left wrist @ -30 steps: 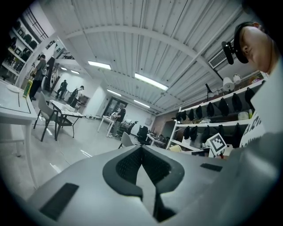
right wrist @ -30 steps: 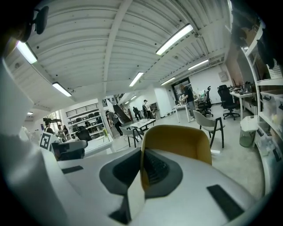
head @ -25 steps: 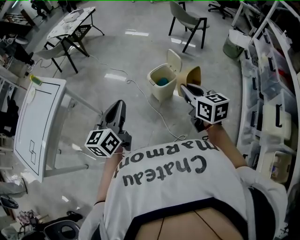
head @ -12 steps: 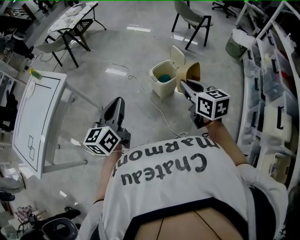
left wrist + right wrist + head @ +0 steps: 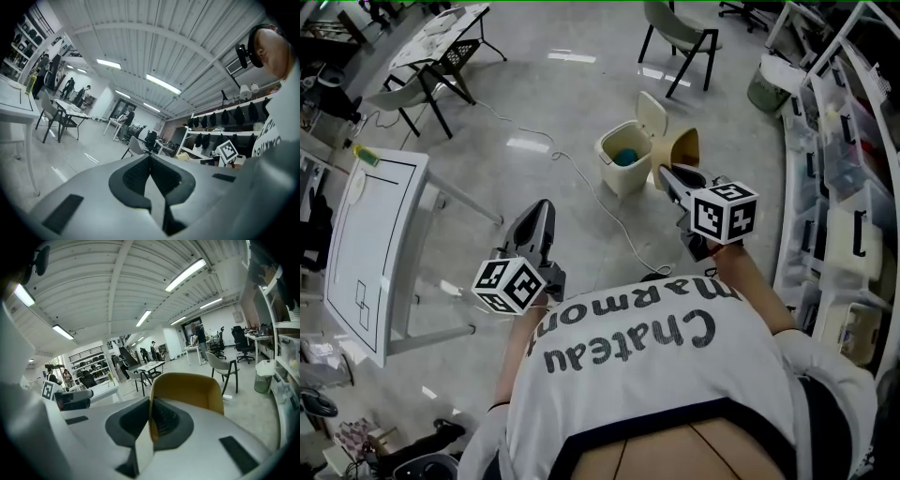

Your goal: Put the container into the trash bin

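Observation:
My right gripper (image 5: 667,174) is shut on the rim of a tan, bowl-like container (image 5: 683,149), held out above the floor. In the right gripper view the container (image 5: 187,391) stands up beyond the closed jaws of the right gripper (image 5: 150,401), its wall pinched between the pads. A cream trash bin (image 5: 623,165) stands on the floor with its lid up and something blue inside; in the head view it lies just left of the container. My left gripper (image 5: 539,211) hangs lower left, shut and empty. In its own view the left gripper (image 5: 150,158) points out across the room.
A white table (image 5: 370,244) stands at the left. A cable (image 5: 602,204) runs across the floor past the bin. A chair (image 5: 680,37) and a folding table (image 5: 441,42) stand farther off. Shelves with storage boxes (image 5: 844,216) line the right side.
The head view has shifted slightly. Both grippers and the held container stay where they were.

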A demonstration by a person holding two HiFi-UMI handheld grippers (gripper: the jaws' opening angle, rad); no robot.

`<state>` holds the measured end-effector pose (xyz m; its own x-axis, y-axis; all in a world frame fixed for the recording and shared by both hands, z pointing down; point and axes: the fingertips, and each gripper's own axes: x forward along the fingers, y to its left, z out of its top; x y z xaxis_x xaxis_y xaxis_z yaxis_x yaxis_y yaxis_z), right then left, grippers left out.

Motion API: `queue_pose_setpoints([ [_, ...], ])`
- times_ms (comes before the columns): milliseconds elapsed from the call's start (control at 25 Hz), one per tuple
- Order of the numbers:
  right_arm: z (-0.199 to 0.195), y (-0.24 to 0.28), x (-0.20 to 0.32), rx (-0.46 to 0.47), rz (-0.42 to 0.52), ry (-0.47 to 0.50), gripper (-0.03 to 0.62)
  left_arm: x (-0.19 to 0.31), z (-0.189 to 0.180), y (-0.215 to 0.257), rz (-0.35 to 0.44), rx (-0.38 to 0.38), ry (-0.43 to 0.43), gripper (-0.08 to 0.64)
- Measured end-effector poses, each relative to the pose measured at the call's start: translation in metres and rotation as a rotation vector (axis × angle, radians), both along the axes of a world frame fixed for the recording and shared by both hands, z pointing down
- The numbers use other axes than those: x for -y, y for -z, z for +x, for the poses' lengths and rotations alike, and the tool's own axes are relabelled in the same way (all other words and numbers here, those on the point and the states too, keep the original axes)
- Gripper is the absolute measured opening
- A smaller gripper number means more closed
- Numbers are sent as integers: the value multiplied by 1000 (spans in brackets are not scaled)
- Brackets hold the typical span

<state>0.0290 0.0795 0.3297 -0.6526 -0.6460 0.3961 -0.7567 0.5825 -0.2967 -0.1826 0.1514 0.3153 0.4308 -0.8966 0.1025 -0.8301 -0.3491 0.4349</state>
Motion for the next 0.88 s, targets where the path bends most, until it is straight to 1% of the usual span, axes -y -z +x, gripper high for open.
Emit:
queue_pose_setpoints([
  [200,18,-10,-8,-17,-29,-28,35,4,17,-12,-23,-16,-35,23],
  [360,29,-17,-5,-37,-36,-45,35,10,25,-18,-32,-26,-45,23],
  [480,32,-21,1,-32,-47,-44,35,16,30,-20,-39,-25,-48,23],
  [640,28,-24,18,-19,-55,-25,35,29,25,-19,-36,-17,-20,23],
  [880,12,-31,70,-7,-56,24,35,64,8,-21,-42,-2,44,23],
])
